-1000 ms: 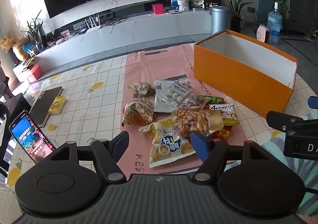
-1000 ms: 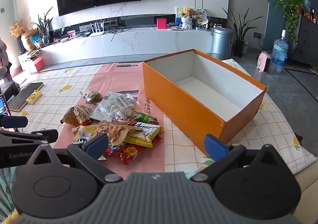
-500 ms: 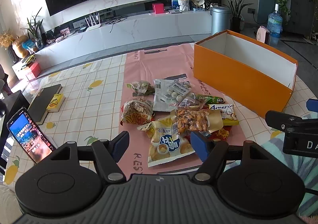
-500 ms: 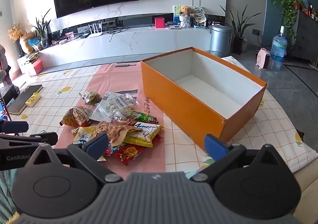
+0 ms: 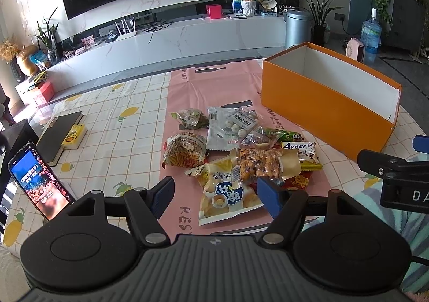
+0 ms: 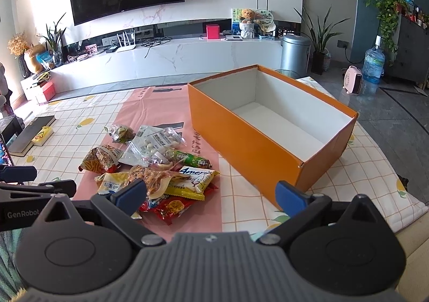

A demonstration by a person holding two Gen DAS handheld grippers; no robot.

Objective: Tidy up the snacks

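Observation:
A pile of snack packets lies on a pink mat; it also shows in the right wrist view. An empty orange box with a white inside stands to the right of the pile, open at the top, and shows in the right wrist view. My left gripper is open and empty, hovering near the front of the pile over a white and yellow packet. My right gripper is open and empty, between the pile and the box's near corner.
A phone leans at the left edge. A dark book with a yellow box beside it lies on the chequered tablecloth. A TV stand, a bin and plants are beyond the table.
Both views have shifted slightly; the grippers have drifted a little. Nothing on the table has moved and both grippers stay open.

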